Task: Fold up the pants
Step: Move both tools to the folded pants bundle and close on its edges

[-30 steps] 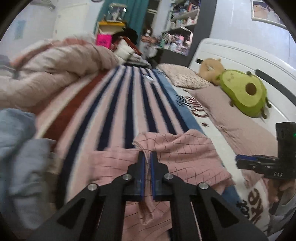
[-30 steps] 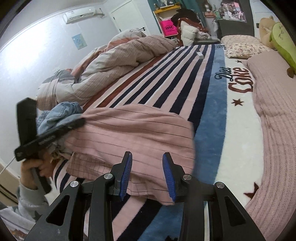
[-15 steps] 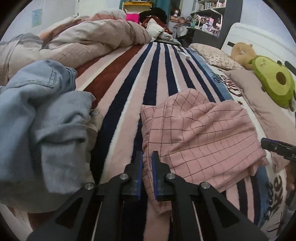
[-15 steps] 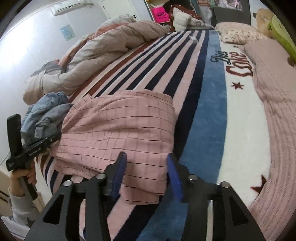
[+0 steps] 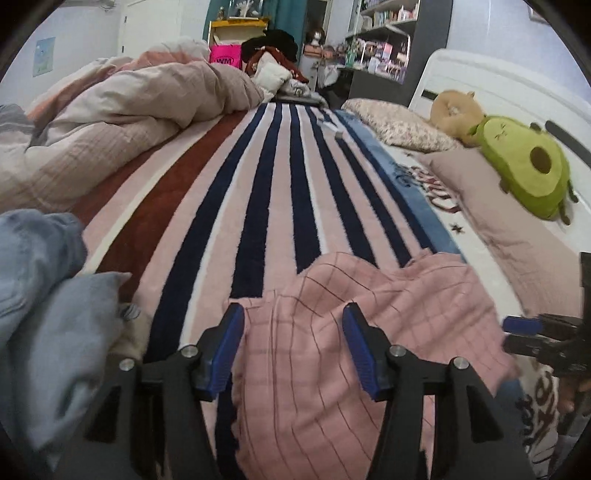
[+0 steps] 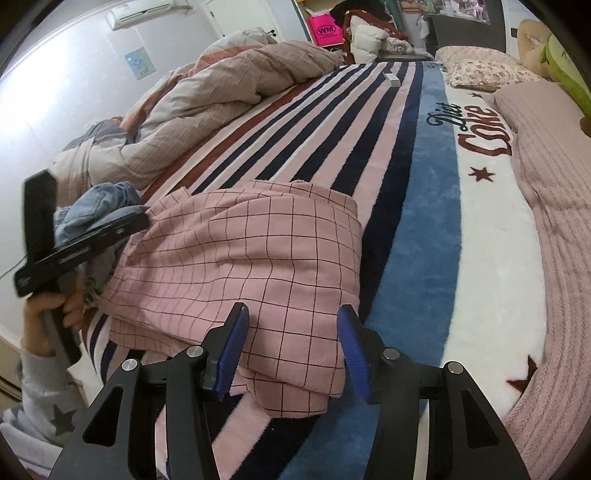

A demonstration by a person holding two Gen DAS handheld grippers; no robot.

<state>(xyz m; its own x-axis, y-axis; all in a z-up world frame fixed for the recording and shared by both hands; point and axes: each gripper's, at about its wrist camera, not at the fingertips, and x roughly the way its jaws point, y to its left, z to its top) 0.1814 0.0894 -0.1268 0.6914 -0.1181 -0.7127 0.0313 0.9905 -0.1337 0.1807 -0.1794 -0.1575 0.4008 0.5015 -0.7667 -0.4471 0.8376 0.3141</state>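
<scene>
Pants (image 6: 243,266) lie folded on bed (image 6: 417,206). Left gripper (image 5: 293,343) and right gripper (image 6: 291,347) both spread, holding nothing. Next: pinch matching edges, fold evenly.

Bed (image 6: 424,206): pants (image 6: 240,266), duvet (image 6: 236,85).

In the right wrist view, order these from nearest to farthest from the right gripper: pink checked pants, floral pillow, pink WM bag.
1. Pink checked pants, lying between the open right gripper fingers.
2. Floral pillow, far right.
3. Pink WM bag, beyond the bed, top centre.
</scene>
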